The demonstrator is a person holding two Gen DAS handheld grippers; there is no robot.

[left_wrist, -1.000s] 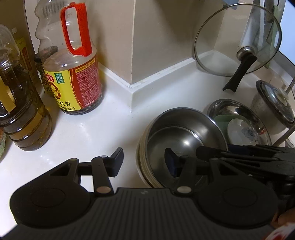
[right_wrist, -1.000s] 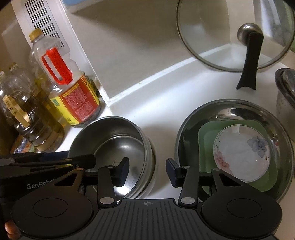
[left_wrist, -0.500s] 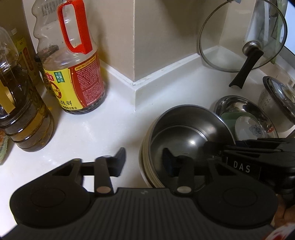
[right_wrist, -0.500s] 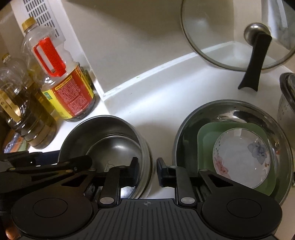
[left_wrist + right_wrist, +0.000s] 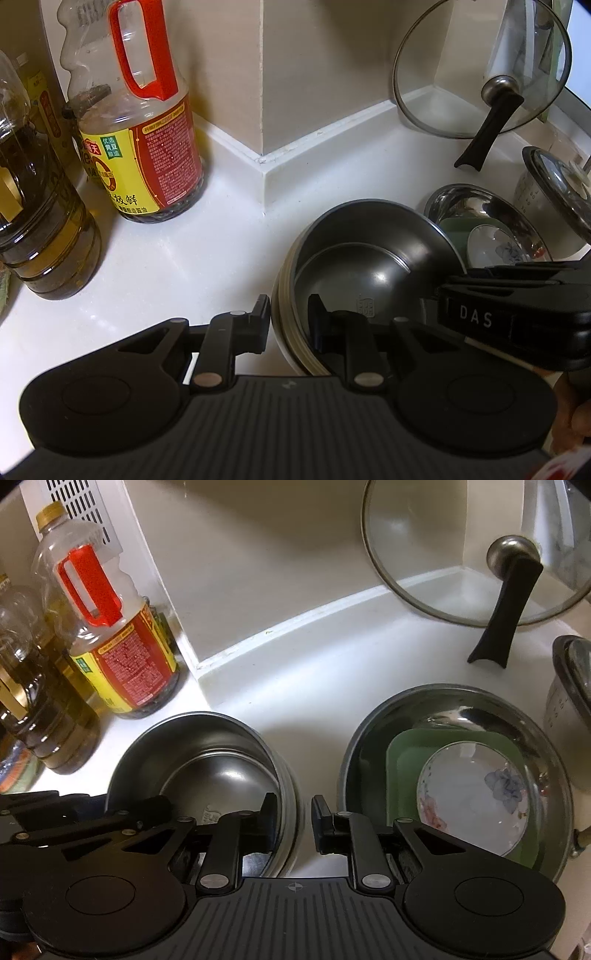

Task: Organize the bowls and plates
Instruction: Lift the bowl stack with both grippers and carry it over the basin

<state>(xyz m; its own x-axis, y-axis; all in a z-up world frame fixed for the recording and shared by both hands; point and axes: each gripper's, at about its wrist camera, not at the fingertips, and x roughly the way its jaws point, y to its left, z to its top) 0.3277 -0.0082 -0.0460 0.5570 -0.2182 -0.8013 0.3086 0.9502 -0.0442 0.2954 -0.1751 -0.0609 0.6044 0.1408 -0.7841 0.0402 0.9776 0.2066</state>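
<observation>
Since a second ago both pairs of fingers have been drawing in toward the rim of the steel bowl stack (image 5: 369, 266), and I am watching that stack as my landmark. My left gripper (image 5: 290, 317) is still closing across the stack's near-left wall, one finger outside and one inside; I cannot tell whether the pads are pressing yet. My right gripper (image 5: 293, 812) is sitting across the stack's right wall, one finger inside the bowl, the other outside over the white counter (image 5: 314, 672), with a visible gap at the outer pad. The top bowl of the stack is lying empty. Just right of the stack, a wide steel basin (image 5: 461, 709) is holding a green square plate (image 5: 402, 760), and a white flowered dish (image 5: 476, 797) is resting on that plate. Left of the stack, a soy sauce jug (image 5: 147, 147) with a red handle is standing nearly empty, and beside it an oil bottle (image 5: 40, 229) is showing amber oil. Behind the stack, a glass lid (image 5: 443, 561) is leaning on the wall.
</observation>
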